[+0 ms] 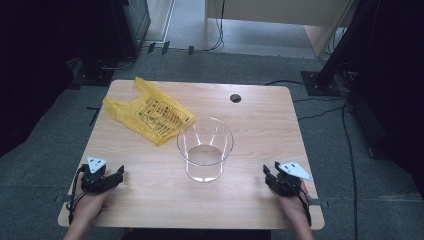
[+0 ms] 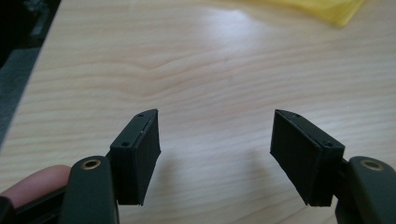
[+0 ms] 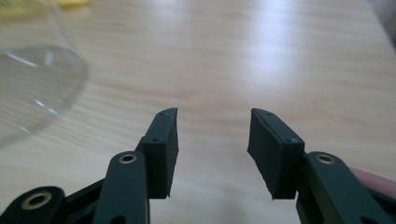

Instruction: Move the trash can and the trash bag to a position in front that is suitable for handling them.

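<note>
Clear glass container (image 1: 205, 148) stands mid-worktop (image 1: 260, 125), rigid, slippery, breakable: grip its rim. Yellow bag (image 1: 148, 113) beside it is limp, light. Left gripper (image 1: 111, 178) and right gripper (image 1: 270, 178) gape empty.

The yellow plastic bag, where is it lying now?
In the high view, the yellow plastic bag lies flat on the table's far left part, just behind-left of the clear container.

Wooden table (image 1: 260, 125), round cable hole (image 1: 235, 98) near far edge; grey carpet floor (image 1: 210, 65) around.
</note>
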### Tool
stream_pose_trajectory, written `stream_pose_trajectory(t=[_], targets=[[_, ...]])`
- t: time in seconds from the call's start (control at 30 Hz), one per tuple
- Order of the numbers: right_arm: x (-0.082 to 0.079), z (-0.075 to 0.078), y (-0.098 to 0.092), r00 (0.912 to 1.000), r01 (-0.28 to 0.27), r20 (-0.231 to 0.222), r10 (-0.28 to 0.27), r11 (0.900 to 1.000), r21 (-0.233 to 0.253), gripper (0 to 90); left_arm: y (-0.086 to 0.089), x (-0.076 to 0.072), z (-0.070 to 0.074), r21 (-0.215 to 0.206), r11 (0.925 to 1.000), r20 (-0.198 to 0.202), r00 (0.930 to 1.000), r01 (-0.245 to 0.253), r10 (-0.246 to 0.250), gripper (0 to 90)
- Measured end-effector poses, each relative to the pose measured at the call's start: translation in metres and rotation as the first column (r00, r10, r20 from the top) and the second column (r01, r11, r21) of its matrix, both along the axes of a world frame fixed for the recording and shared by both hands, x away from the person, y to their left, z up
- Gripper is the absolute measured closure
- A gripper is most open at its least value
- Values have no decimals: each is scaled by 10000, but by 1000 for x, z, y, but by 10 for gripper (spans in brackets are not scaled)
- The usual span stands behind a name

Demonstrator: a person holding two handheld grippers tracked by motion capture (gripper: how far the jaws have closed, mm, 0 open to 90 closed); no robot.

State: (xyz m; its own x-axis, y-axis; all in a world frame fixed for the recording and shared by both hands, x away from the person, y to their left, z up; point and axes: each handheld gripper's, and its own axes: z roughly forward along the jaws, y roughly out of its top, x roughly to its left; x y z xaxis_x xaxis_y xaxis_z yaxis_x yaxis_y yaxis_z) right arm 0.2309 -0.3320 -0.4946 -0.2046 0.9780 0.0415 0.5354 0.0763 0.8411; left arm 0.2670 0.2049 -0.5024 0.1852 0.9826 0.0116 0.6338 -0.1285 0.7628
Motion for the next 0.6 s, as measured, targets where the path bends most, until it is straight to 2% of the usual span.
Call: stream_pose_trajectory(t=[0.03,0.07,0.1,0.13,0.17,0.2,0.27,0.3,0.37,0.4,0.43,0.47,0.5,0.53,0.57,0.6], targets=[[10,7,16,9994,-305,194,301,9993,236,549,-9,2,3,-229,9997,51,9999,124,-123,333],[10,7,16,9994,-305,194,301,9993,236,549,-9,2,3,-229,9997,51,9999,124,-123,341],[21,15,31,9982,-504,365,485,9973,540,568,-18,5,6,-510,9980,61,9993,378,-375,344],[21,15,31,9982,-504,365,485,9973,540,568,-18,5,6,-510,9980,61,9993,378,-375,344],[32,19,46,9954,-790,584,756,9951,591,576,-27,8,9,-674,9957,63,9980,638,-635,346],[37,21,54,9940,-922,640,885,9941,570,577,-27,8,9,-674,9957,63,9980,638,-635,359],[46,22,66,9914,-1154,675,1118,9920,516,577,-40,14,14,-1110,9905,168,9967,812,-798,377],[49,23,72,9901,-1270,669,1233,9904,548,576,-45,16,16,-1160,9893,260,9959,889,-864,385],[54,23,80,9883,-1404,692,1361,9882,618,578,-57,20,20,-1236,9853,396,9927,1178,-1137,411],[56,24,82,9867,-1493,747,1443,9865,675,592,-57,20,20,-1236,9853,396,9927,1178,-1137,416],[58,24,85,9863,-1489,819,1434,9867,646,600,-68,24,24,-1299,9816,566,9894,1401,-1337,426],[58,24,85,9863,-1489,819,1434,9867,646,600,-68,24,24,-1299,9816,566,9894,1401,-1337,439],[60,25,86,9854,-1493,914,1433,9868,630,599,-79,28,26,-1467,9767,702,9866,1564,-1474,447],[60,25,86,9854,-1493,914,1433,9868,630,599,-79,28,26,-1467,9767,702,9866,1564,-1474,453],[62,26,86,9854,-1507,937,1423,9844,903,604,-88,31,29,-1575,9729,824,9840,1693,-1579,463],[62,26,86,9854,-1507,937,1423,9844,903,604,-88,31,29,-1575,9729,824,9840,1693,-1579,469]])
